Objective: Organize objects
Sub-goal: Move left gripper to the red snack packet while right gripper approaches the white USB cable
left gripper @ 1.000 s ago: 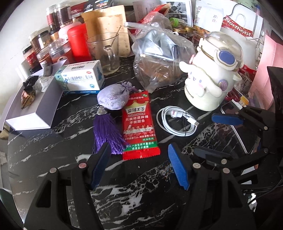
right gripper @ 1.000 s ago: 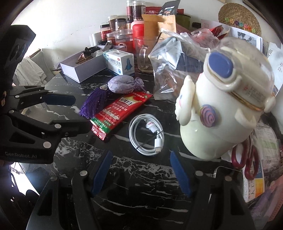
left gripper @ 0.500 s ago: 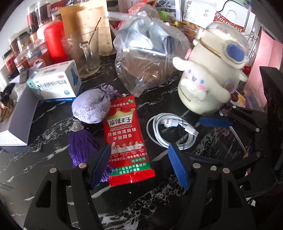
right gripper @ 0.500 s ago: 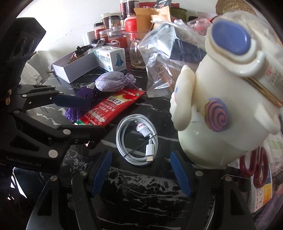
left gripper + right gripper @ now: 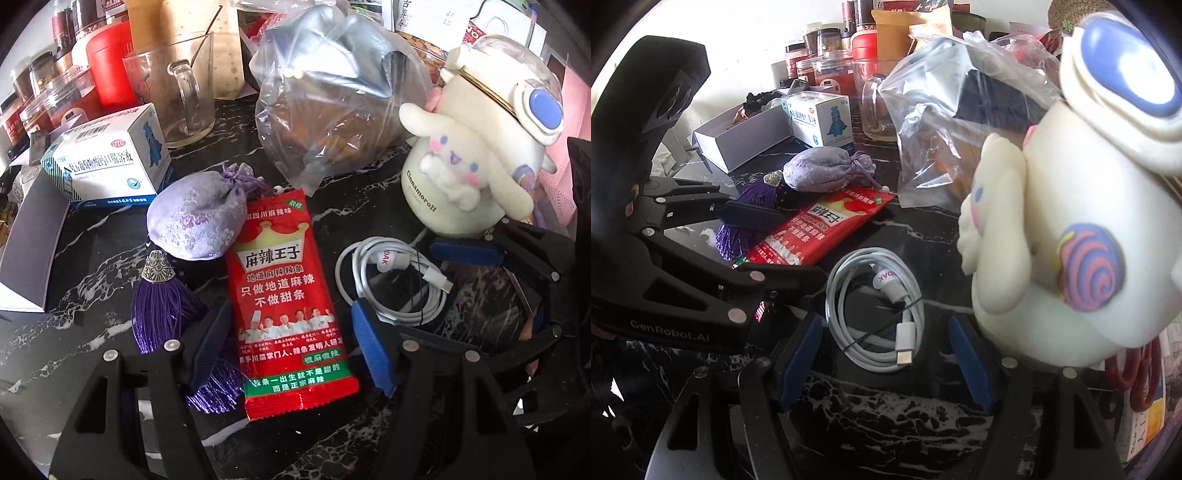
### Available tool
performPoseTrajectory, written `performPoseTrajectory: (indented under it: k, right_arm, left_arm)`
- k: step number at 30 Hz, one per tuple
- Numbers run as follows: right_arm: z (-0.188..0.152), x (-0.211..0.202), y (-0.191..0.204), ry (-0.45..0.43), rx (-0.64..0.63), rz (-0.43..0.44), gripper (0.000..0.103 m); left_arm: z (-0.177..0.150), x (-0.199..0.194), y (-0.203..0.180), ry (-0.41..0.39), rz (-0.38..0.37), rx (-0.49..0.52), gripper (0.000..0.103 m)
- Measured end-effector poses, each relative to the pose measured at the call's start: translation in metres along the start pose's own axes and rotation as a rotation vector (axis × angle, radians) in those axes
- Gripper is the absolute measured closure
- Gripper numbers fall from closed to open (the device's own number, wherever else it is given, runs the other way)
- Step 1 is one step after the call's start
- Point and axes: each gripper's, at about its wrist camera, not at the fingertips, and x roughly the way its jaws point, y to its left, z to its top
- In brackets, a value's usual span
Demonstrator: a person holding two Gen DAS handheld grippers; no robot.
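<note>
Left hand-held gripper [image 5: 291, 345]: It was wide open and held nothing. Its two blue pads sat on each side of the low end of the red snack packet [image 5: 286, 295].
Right hand-held gripper [image 5: 884, 360]: It was wide open too, and it held nothing. It sat just over the white cable [image 5: 877, 306].
Red snack packet: It lay flat on the dark tabletop [image 5: 92, 254], in the middle of the left view. It looked light, thin and shiny, so I think it would slip and crinkle. Best to pinch it across its long sides near the low end.
White cable: It lay in a coil at 3 o'clock from the packet, not touching it. It looked light and bendy. A thin tie held the loops, so I think grabbing across the bunched loops would lift it all at once.
Purple pouch [image 5: 195, 225]: It sat at 10 o'clock from the packet, touching its top corner. It looked soft and squashy. Its purple tassel [image 5: 162, 306] lay partly under the left pad and could get caught.
Cream plush bottle [image 5: 469, 173]: It stood at 2 o'clock, just beside the cable. It looked big and heavier, and a bump might tip it.
Clear plastic bag [image 5: 340, 96]: It sat at 12 o'clock, behind the packet.
</note>
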Motion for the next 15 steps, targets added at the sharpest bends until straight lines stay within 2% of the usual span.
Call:
performPoseTrajectory:
  k: [3, 6, 8, 10, 15]
  right_arm:
    - [0.001, 0.002, 0.004, -0.002, -0.023, -0.013, 0.031]
    - [0.002, 0.002, 0.01, -0.006, -0.028, -0.016, 0.034]
    - [0.002, 0.002, 0.013, -0.012, -0.036, -0.013, 0.045]
    - [0.003, 0.001, 0.016, -0.01, -0.043, -0.009, 0.049]
    - [0.0, -0.001, 0.027, -0.002, -0.068, 0.007, 0.05]
  left_arm:
    - [-0.002, 0.0, -0.004, -0.009, 0.043, 0.028, 0.046]
    - [-0.007, -0.002, -0.004, -0.016, 0.036, 0.033, 0.048]
    - [-0.01, -0.005, -0.004, -0.016, 0.033, 0.034, 0.049]
    - [-0.013, -0.007, -0.003, -0.015, 0.03, 0.021, 0.05]
    - [-0.027, -0.02, -0.006, -0.003, 0.039, -0.009, 0.051]
